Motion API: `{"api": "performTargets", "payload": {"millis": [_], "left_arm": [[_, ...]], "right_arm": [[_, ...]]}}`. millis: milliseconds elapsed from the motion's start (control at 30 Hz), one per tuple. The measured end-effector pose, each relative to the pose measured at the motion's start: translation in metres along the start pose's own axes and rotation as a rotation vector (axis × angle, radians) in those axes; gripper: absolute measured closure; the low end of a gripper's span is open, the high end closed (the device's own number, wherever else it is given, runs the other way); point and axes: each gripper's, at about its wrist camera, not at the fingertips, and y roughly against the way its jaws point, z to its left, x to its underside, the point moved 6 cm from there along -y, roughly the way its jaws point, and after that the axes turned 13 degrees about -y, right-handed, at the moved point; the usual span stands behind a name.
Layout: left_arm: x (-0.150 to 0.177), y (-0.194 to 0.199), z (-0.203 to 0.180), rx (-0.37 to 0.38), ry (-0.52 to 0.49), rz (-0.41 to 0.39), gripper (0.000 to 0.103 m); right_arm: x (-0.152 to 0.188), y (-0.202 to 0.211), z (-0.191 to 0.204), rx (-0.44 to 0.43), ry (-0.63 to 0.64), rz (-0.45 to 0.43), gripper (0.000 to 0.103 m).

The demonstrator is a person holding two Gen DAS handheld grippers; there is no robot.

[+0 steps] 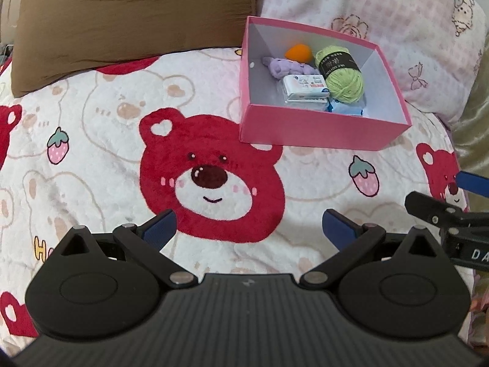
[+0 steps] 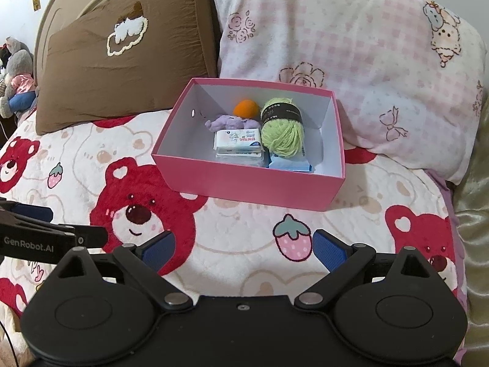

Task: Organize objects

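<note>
1. The pink box [image 2: 244,180] sits on the bed's bear blanket [image 2: 244,263], far from both grippers, in front of the pillows; its long axis runs left to right, open side up.
2. Inside: green yarn [image 2: 282,136] lying with its band [image 2: 284,113] toward the far wall, an orange ball [image 2: 246,107] at the far side, a purple plush [image 2: 226,122], a white packet [image 2: 238,140] stacked on others, and a blue packet [image 2: 290,163] partly under the yarn.
3. The box's near wall cuts off the lower packets; their print is unreadable.
4. Left gripper [image 1: 248,224]: jaws wide apart, nothing between them.
5. Right gripper [image 2: 243,246]: jaws apart, holding nothing.
</note>
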Motion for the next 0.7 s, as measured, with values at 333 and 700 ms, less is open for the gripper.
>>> {"api": "performTargets", "payload": {"millis": [333, 700], "left_arm": [[0.001, 0.006, 0.006, -0.043, -0.008, 0.009, 0.0], [0.005, 0.005, 0.004, -0.059, -0.026, 0.016, 0.0]], "right_arm": [[-0.005, 0.007, 0.002, -0.008, -0.009, 0.001, 0.005], [-0.005, 0.003, -0.009, -0.003, -0.028, 0.009, 0.004]]}}
